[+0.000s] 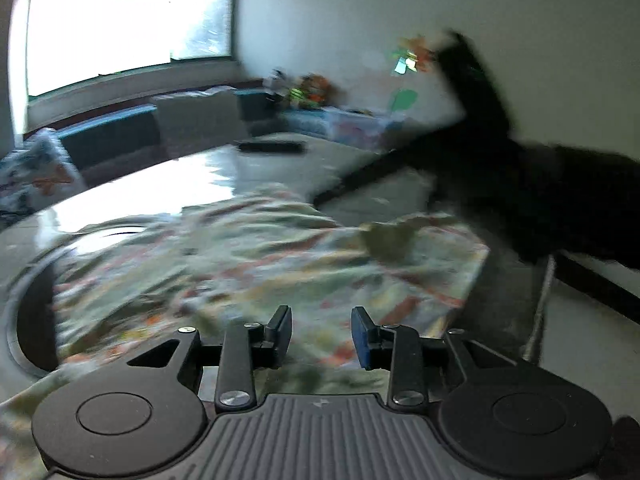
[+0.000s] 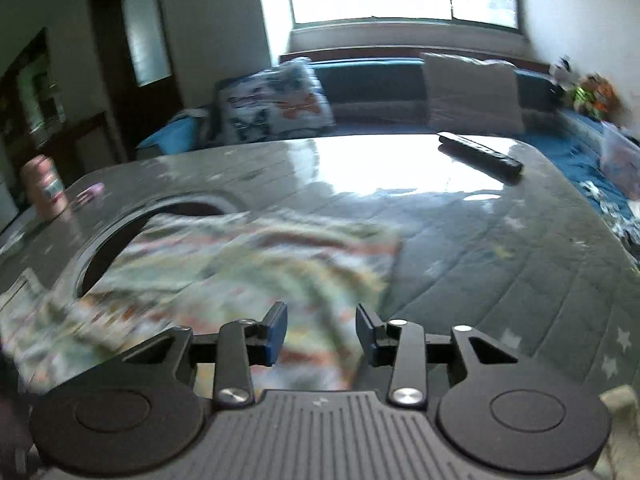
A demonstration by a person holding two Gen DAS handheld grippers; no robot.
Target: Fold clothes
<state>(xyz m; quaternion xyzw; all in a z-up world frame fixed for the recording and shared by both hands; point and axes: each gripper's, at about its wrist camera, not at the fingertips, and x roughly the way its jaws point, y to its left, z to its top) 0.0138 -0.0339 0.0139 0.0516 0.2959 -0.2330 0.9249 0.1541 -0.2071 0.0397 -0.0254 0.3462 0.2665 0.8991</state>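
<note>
A: Quick pass. Where's the garment?

B: The patterned garment (image 1: pixel 248 264) lies on the grey table (image 1: pixel 280 160), spread and rumpled. In the left wrist view it fills the middle, running from 9 to 3 o'clock ahead of the left gripper (image 1: pixel 321 336). One part hangs over the round opening (image 2: pixel 120 236) in the table at 9 o'clock.

A: Tongs?

B: Both have jaws apart with nothing between the pads. The right gripper (image 2: pixel 321 332) hovers over the near edge of the cloth, which sits at 10 to 12 o'clock from it. In the left view the right one is a dark blur at 2 o'clock.

A: Progress?

B: Hard call. There's a turned-up bit around 1 o'clock in the left view, maybe a corner flipped over, but everything is motion-blurred. No neat stacked rectangle visible. The right edge looks fairly straight; the rest is wrinkled.

A: So what's left?

B: Judging from this, the cloth isn't in a tidy folded shape. Could be mid-fold or being laid out flat; can't settle it.

A: Clutter?

B: Remote (image 2: pixel 480 152) at 1 o'clock, far side. Pink cup (image 2: pixel 44 192) at 9 o'clock.
</note>
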